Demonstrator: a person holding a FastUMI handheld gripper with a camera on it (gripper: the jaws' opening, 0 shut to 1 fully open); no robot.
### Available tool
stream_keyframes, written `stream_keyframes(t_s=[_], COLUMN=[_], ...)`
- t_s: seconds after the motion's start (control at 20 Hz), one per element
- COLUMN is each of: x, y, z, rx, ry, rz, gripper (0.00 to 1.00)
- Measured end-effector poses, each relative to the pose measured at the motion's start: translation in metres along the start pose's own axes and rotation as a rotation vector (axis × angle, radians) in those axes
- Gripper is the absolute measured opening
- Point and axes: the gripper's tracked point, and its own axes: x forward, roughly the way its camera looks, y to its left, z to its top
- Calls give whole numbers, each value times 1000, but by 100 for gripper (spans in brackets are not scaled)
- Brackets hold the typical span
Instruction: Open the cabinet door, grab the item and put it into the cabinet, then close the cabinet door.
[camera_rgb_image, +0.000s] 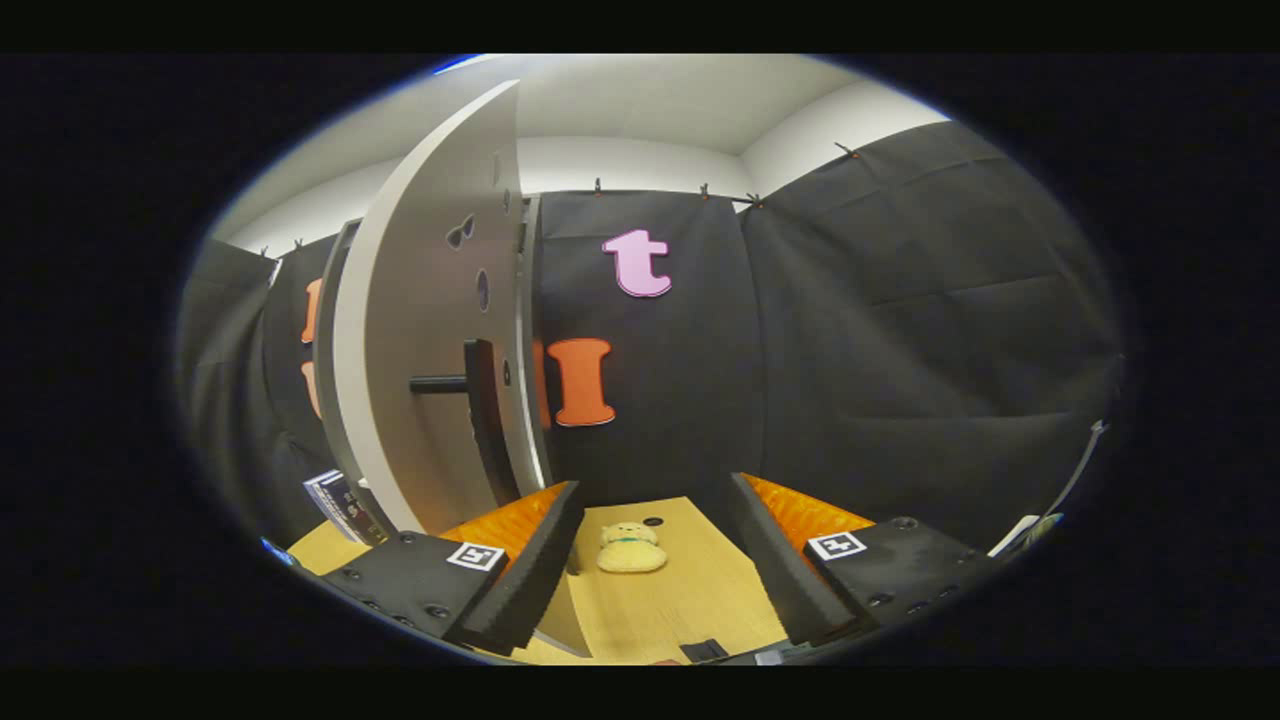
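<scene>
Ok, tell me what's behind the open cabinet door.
The swung-out cabinet door covers the cabinet's inside, so its contents can't be seen. Past its edges, only black booth cloth shows. The gripper is open, with the plush toy just ahead.

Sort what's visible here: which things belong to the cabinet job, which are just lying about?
Job: cabinet door, swung open; its black handle; plush toy on the table, just ahead of the open gripper.
Lying about: booklet beside the cabinet; small black piece near the table edge.

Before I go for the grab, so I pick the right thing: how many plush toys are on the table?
1. The yellow plush toy lies on the wooden table, just ahead of the open claw, right of the open cabinet door. The door may hide others.
</scene>
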Motion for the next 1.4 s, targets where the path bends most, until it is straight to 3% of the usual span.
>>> stream_keyframes(t_s=[0.4, 0.7, 0.9, 1.4], x=[-18, -29, -27, -10], y=[39, 83, 121, 230], z=[-2, -6, -7, -21], rx=[-23, -25, -26, 47], ry=[-8, -12, -17, 3], rz=[-90, -101, -55, 162], gripper=[95, 95, 95, 96])
